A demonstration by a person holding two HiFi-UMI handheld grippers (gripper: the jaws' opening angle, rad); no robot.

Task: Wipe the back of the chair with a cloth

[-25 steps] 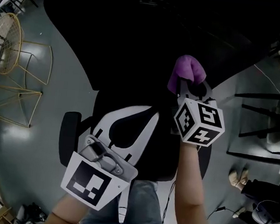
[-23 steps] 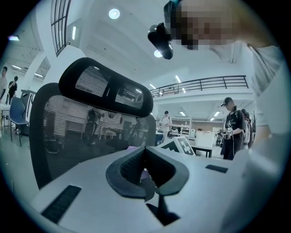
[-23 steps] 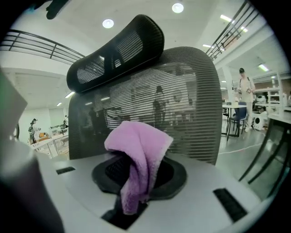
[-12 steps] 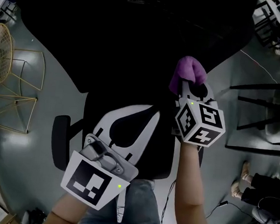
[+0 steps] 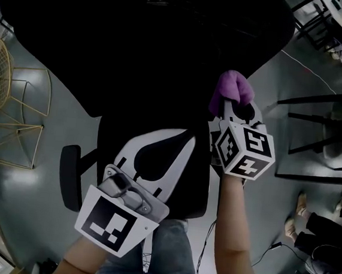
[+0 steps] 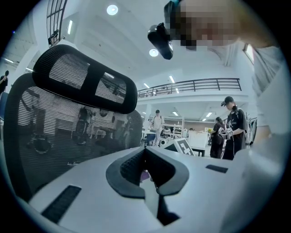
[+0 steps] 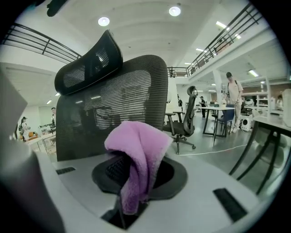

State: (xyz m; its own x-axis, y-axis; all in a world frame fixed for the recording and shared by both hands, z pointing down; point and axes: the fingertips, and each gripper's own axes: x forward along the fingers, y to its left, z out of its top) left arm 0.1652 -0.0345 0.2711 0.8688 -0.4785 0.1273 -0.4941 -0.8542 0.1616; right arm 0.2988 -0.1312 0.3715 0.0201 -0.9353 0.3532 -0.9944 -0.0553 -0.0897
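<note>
My right gripper (image 7: pixel 136 175) is clamped on the purple cloth (image 7: pixel 136 145), which hangs just in front of the mesh chair back (image 7: pixel 113 100), towards its right edge; I can't judge whether they touch. My left gripper (image 6: pixel 146 169) is closed on nothing. The risk: mesh drag could tug the loosely draped cloth free, or the unbraced chair could swivel away.

Your cloth (image 7: pixel 137 148) is a fluffy purple towel, bunched and folded over. Its loose end hangs down between the jaws of your right gripper (image 7: pixel 135 175), which pinch it. Just beyond the cloth stands the chair (image 5: pixel 155 53). Its mesh back (image 7: pixel 120 107) is black, upright and see-through in fine horizontal lines, with a black headrest (image 7: pixel 88 63) tilted on top. You cannot tell whether the cloth touches the mesh.
</note>
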